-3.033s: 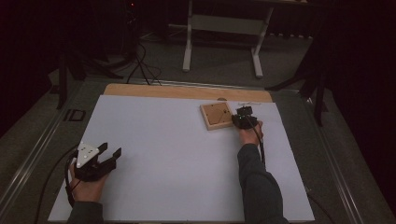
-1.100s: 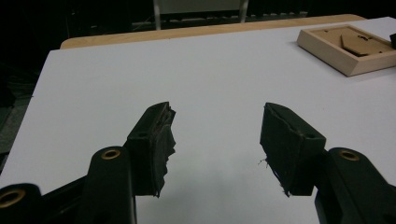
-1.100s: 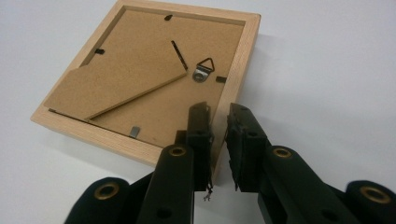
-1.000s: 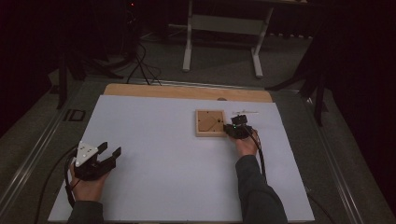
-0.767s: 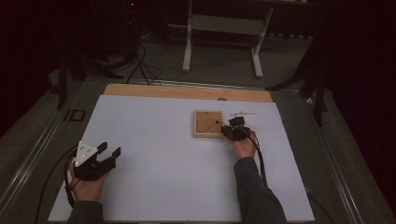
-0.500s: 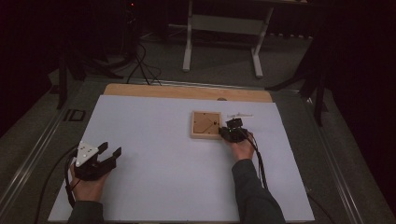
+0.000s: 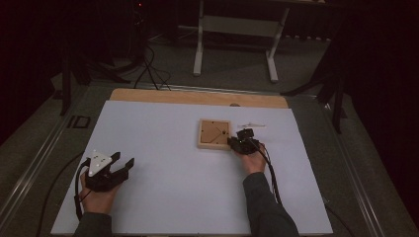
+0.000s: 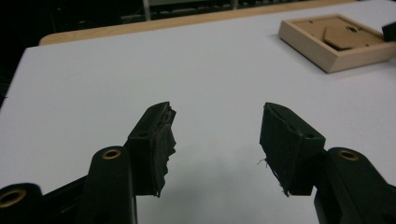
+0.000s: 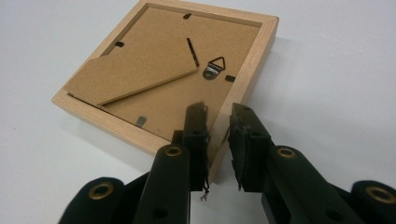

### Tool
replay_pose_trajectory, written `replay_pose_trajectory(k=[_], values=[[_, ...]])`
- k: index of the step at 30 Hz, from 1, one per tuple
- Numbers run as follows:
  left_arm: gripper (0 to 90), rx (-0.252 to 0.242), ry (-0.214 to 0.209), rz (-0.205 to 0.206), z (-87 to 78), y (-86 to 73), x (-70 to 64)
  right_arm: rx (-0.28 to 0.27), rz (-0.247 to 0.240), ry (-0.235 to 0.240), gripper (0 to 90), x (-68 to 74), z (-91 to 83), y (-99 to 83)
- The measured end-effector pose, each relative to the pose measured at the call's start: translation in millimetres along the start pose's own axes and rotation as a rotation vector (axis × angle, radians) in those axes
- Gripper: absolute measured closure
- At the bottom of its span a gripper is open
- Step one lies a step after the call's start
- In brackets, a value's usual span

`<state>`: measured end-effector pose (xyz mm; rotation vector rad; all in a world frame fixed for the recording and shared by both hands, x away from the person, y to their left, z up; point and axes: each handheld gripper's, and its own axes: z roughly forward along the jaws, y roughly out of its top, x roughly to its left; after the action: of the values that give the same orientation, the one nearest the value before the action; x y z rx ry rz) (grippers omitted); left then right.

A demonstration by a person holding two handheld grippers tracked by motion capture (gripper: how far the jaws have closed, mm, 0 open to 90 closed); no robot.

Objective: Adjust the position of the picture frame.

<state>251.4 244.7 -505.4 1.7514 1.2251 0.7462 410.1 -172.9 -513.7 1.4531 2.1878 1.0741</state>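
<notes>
Centre frame, the right gripper (image 7: 235, 143) clamps the wooden picture frame (image 7: 214, 134) by its rim, having dragged it leftward. Lower left, the left gripper (image 7: 121, 162) stays gaping, empty.

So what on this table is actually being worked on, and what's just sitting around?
In use:
- wooden picture frame, lying face down
- right gripper, its jaws astride the frame's near edge

Just lying about:
- left gripper, open and resting on the white table, well away from the frame
- small pale item beyond the frame, too small to identify
- metal stand on the floor behind
</notes>
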Motion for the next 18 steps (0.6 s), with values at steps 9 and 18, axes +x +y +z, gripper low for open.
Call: replay_pose_trajectory(k=[9,18], values=[[44.0,0.018,-0.02,0.042,5.8,0.5,-10.1,0.008,-0.019,0.011,76.9,11.2,-0.9,-2.6],[43.9,0.021,-0.019,0.028,6.4,-0.2,-8.4,0.007,-0.03,0.024,76.9,20.9,-2.0,-6.2]])
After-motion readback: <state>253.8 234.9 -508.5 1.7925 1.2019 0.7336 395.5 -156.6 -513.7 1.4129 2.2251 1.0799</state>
